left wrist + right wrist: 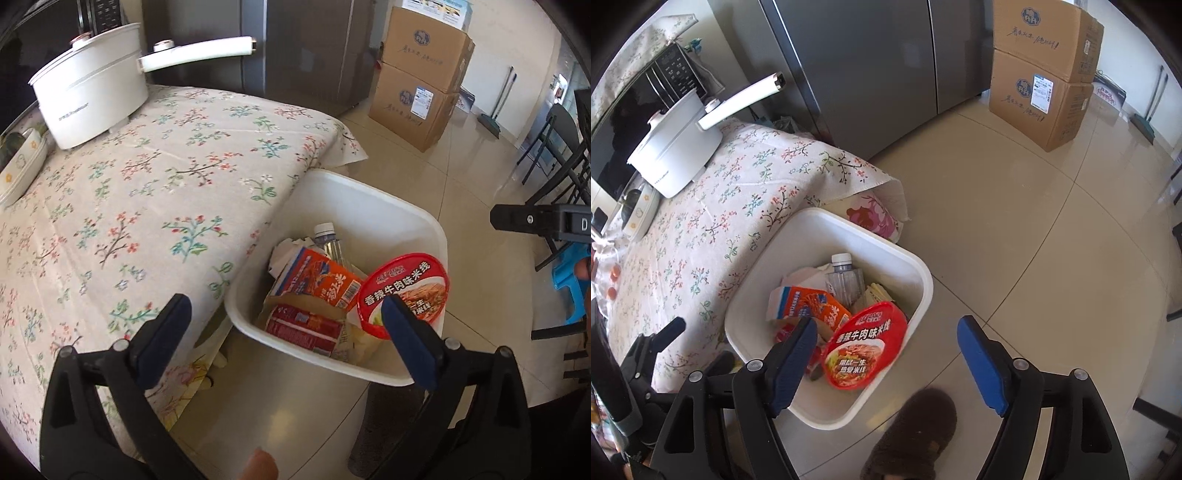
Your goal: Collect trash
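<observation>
Both grippers – left gripper (pixel 284 332), right gripper (pixel 886 363) – hang spread and empty over the white plastic bin (pixel 923 273); red noodle-bowl lid (pixel 866 345) dropped – next, more trash from the floral-clothed table (pixel 147 206)

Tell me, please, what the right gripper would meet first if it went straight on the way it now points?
Probably the red noodle bowl lying on top of the trash in the white bin. The right gripper is open and empty, aimed down over the bin's near rim; depth is unclear.

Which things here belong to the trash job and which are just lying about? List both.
Job: white bin, red noodle lid, plastic bottle, orange packet, red can.

Lying about: white pot, cardboard boxes, broom, floral tablecloth.
</observation>
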